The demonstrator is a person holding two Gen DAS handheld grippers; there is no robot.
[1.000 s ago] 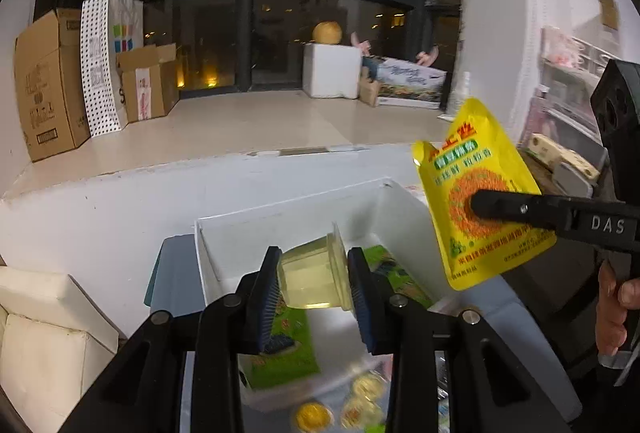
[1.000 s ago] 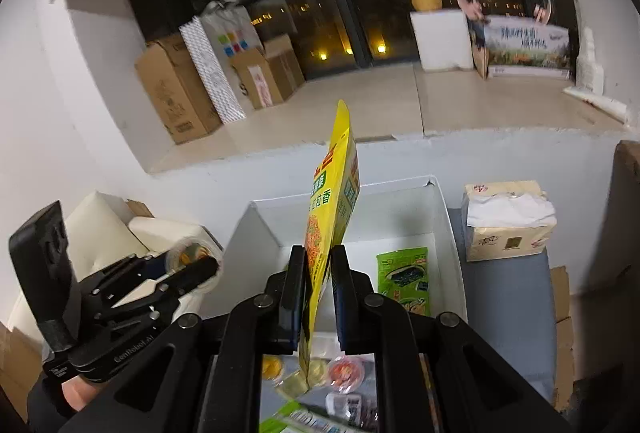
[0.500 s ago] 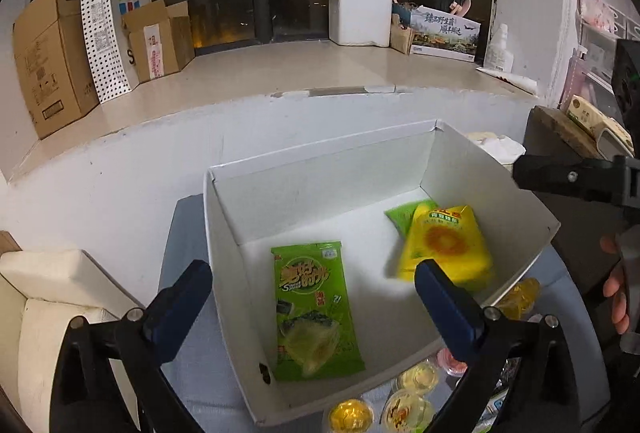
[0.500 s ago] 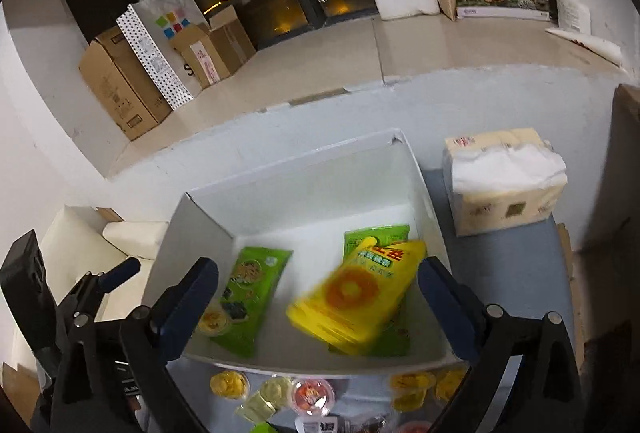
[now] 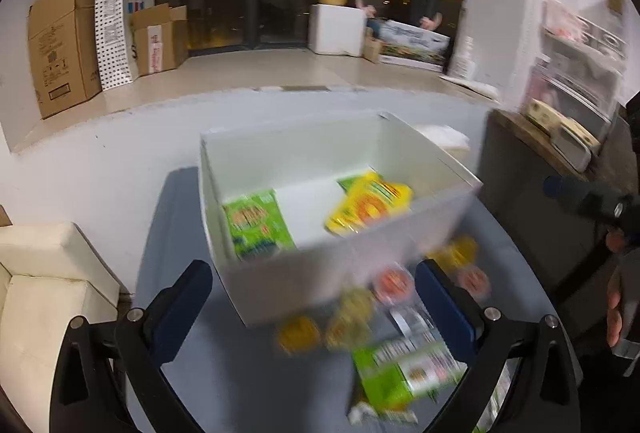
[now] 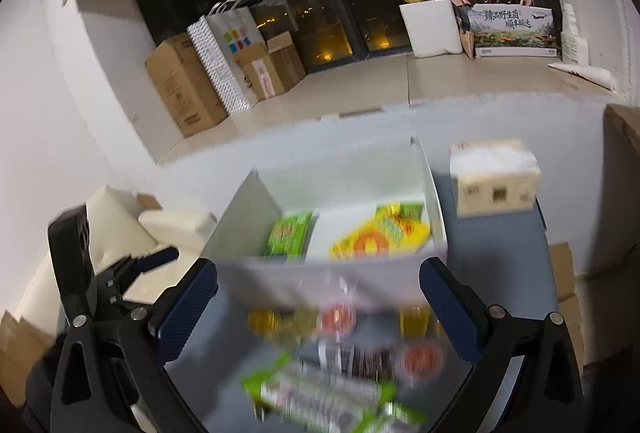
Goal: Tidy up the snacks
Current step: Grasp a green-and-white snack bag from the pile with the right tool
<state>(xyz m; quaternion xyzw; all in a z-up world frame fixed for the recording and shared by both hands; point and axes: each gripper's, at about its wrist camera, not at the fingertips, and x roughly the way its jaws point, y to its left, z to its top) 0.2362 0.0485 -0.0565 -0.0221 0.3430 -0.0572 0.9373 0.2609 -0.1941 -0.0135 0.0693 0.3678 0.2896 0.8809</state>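
A white box (image 5: 280, 285) (image 6: 256, 201) stands on a grey-blue table. Inside it lie a green snack pack (image 5: 256, 225) (image 6: 288, 233) and a yellow pouch (image 5: 368, 205) (image 6: 380, 237). In front of the box lie several small jelly cups (image 5: 392, 283) (image 6: 338, 315) and a green-and-white packet (image 5: 404, 373) (image 6: 320, 393), all blurred. My left gripper (image 5: 312, 305) is open and empty, near the box's front wall; it also shows in the right wrist view (image 6: 132, 269). My right gripper (image 6: 320, 305) is open and empty over the loose snacks; one of its fingers (image 5: 576, 193) shows at the right of the left wrist view.
A tissue box (image 6: 494, 181) stands right of the white box. A cream sofa (image 5: 44, 293) is at the left. A wooden cabinet (image 5: 532, 169) is at the right. Cardboard boxes (image 5: 64, 45) and a paper bag stand on the ledge behind.
Both grippers opened and dropped their loads into the box: the jelly cup from the left, the yellow pouch from the right. Both have since pulled back toward the loose snacks.
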